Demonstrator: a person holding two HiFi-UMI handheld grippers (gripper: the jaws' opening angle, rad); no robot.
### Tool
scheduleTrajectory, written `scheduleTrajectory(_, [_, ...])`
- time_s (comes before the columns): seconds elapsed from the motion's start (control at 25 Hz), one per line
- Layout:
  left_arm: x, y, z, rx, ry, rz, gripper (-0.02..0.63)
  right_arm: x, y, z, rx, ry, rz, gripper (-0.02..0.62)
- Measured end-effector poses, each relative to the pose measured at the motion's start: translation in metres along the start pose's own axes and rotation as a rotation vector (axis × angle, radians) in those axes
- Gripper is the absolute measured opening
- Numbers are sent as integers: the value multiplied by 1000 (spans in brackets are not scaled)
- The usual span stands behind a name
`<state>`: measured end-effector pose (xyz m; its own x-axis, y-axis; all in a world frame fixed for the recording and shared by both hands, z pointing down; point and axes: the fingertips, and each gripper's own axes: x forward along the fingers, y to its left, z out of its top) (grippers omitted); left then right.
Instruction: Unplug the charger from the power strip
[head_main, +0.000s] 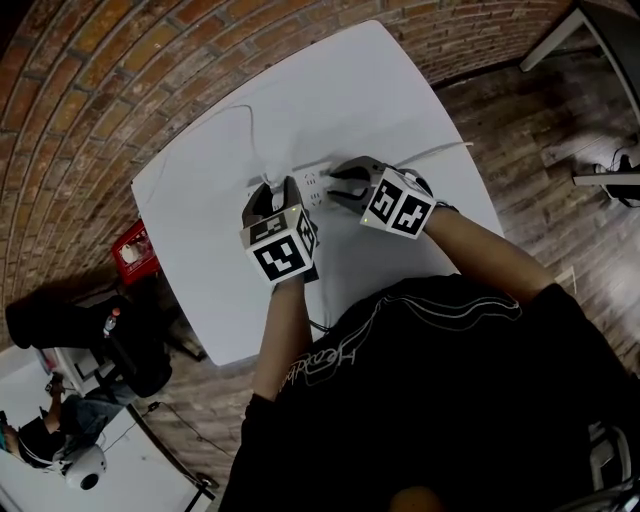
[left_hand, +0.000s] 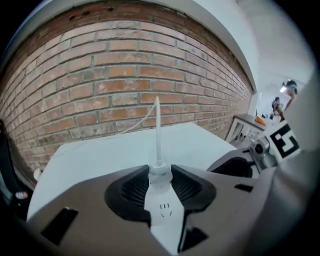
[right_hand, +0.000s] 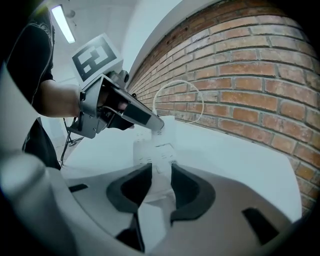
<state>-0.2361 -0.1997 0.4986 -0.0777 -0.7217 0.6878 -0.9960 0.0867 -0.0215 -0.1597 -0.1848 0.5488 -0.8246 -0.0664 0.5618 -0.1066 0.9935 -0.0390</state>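
A white power strip (head_main: 312, 186) lies on the white table (head_main: 380, 90). My left gripper (head_main: 272, 190) is shut on its cord end. In the left gripper view the strip (left_hand: 165, 215) fills the gap between the pads of that gripper (left_hand: 161, 187), and its white cord (left_hand: 157, 130) rises ahead. My right gripper (head_main: 335, 185) comes from the opposite end. Its jaws (right_hand: 161, 175) are closed on a white piece that I take for the charger (right_hand: 159, 170), which sits against the strip (right_hand: 146, 150). Beyond it the left gripper (right_hand: 157, 126) pinches the strip under the looping cord (right_hand: 175, 81).
A brick wall (left_hand: 125, 75) stands behind the table. A thin white cable (head_main: 440, 152) runs off to the right across the tabletop. A red crate (head_main: 133, 252) sits on the floor at the table's left, near a seated person (head_main: 40, 430).
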Motion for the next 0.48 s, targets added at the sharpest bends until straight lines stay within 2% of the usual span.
scheduleTrajectory(0.12, [-2, -4, 0, 126, -2, 41, 138, 0, -1, 1, -4, 1, -5, 103])
scheduleTrajectory(0.16, [-3, -5, 1, 118, -6, 30, 137, -1, -1, 2, -3, 1, -4, 103])
scheduleTrajectory(0.28, [-1, 1, 1, -20, -12, -37, 137, 0, 2, 3, -7, 0, 4, 103])
scheduleTrajectory(0.32, [-1, 3, 0, -44, -11, -42, 137, 0, 2, 2, -9, 1, 5, 103])
scheduleTrajectory(0.36, [-2, 3, 0, -34, -12, -31, 137, 1, 2, 2, -10, 0, 6, 103])
scheduleTrajectory(0.48, [-4, -4, 2, 78, -18, 18, 137, 2, 1, 2, -6, -7, 6, 103])
